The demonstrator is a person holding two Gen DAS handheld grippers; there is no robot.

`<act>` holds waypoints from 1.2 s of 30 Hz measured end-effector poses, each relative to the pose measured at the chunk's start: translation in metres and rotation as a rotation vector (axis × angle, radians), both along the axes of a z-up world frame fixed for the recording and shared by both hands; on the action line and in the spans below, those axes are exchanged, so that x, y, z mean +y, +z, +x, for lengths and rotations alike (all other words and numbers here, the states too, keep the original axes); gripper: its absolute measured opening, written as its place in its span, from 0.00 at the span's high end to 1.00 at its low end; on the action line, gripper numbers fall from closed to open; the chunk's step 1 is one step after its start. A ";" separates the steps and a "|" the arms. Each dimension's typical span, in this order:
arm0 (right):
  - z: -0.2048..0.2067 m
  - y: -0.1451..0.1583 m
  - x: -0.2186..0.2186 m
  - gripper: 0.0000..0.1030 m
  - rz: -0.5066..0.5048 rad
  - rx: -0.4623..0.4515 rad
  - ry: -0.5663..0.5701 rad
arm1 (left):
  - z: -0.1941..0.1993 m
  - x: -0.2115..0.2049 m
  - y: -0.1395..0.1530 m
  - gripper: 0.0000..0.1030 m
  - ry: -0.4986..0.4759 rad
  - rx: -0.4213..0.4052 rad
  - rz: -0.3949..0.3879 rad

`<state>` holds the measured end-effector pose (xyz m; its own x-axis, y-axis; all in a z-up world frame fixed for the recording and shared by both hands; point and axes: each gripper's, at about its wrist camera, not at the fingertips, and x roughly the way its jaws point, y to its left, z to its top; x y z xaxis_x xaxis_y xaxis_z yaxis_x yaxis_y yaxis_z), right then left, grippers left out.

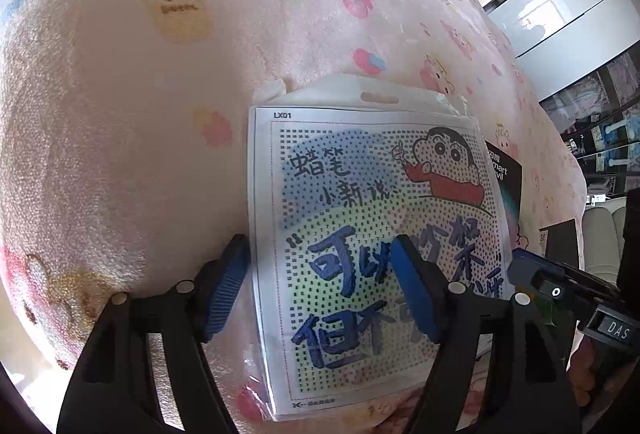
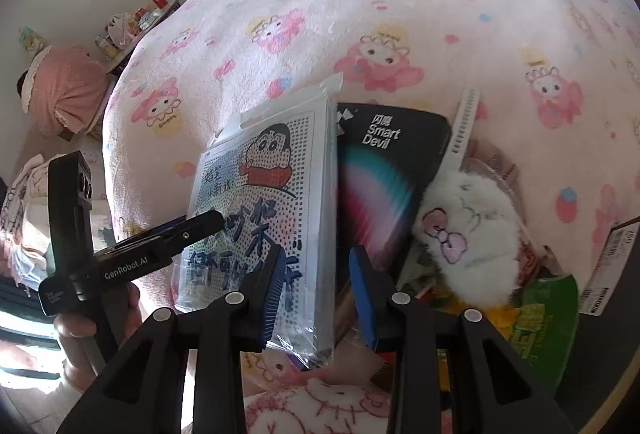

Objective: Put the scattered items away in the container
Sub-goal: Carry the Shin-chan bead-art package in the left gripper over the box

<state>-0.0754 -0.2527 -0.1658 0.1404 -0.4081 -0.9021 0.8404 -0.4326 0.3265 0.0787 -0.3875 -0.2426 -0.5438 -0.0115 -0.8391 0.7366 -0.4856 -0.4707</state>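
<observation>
Left gripper [image 1: 320, 290]: blue pads spread apart, released; near edge of craft kit packet [image 1: 376, 254] sits between the fingers, left pad [image 1: 228, 294] just off packet's left edge, right pad [image 1: 412, 290] over its printed face; no pinch visible.
Right gripper [image 2: 318, 294]: blue pads apart, released; packet's lower right corner lies in the gap, cannot tell if either pad touches it.
Craft kit packet [image 2: 260, 201]: clear bag, cartoon boy print, dotted grid, code LX01; tilted, leaning on the pink blanket [image 1: 140, 93], near end raised.
Black box [image 2: 384, 169]: "Smart Devil" print, rainbow arc; just beside packet on its right, partly under packet's edge in left wrist view.
White comb [image 2: 466, 125]: sticking up behind the black box, right of it.
White plush [image 2: 468, 230]: pink bow, touching the black box's right side, on top of a pile.
Green snack bag [image 2: 540, 314]: under and right of the plush.
Container: cannot tell which thing it is; pile's holder hidden.
Bed: blanket with pink bunny print covers it, fills both views.
Pink pillow [image 2: 64, 93]: far left, well apart from the pile.
</observation>
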 end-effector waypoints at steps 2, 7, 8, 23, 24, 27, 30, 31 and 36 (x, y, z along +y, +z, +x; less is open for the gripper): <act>0.004 -0.009 -0.008 0.66 0.010 -0.033 0.021 | -0.006 0.001 0.000 0.26 -0.007 -0.017 -0.002; 0.008 0.010 0.009 0.71 -0.031 0.005 -0.033 | 0.011 0.014 0.025 0.40 -0.032 0.025 -0.010; 0.008 0.016 0.017 0.72 -0.048 0.009 -0.050 | 0.012 0.018 0.033 0.41 -0.052 0.036 -0.017; -0.027 0.117 0.219 0.73 -0.332 0.091 -0.350 | -0.067 0.137 0.154 0.42 -0.354 0.278 -0.101; -0.031 0.120 0.234 0.73 -0.337 0.101 -0.371 | -0.077 0.149 0.158 0.42 -0.375 0.291 -0.094; -0.045 0.123 0.288 0.73 -0.341 0.119 -0.443 | -0.114 0.188 0.164 0.42 -0.464 0.303 -0.090; -0.058 0.116 0.335 0.73 -0.322 0.129 -0.519 | -0.156 0.228 0.161 0.42 -0.562 0.294 -0.072; -0.064 0.111 0.348 0.73 -0.310 0.128 -0.544 | -0.170 0.240 0.159 0.42 -0.591 0.288 -0.064; -0.093 0.079 0.391 0.73 -0.240 0.107 -0.635 | -0.224 0.289 0.134 0.42 -0.712 0.206 -0.065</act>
<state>-0.1680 0.1384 -0.0873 -0.2770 -0.5718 -0.7722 0.4811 -0.7782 0.4037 -0.1458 -0.0983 -0.1084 -0.5845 0.3567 -0.7288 0.1330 -0.8439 -0.5197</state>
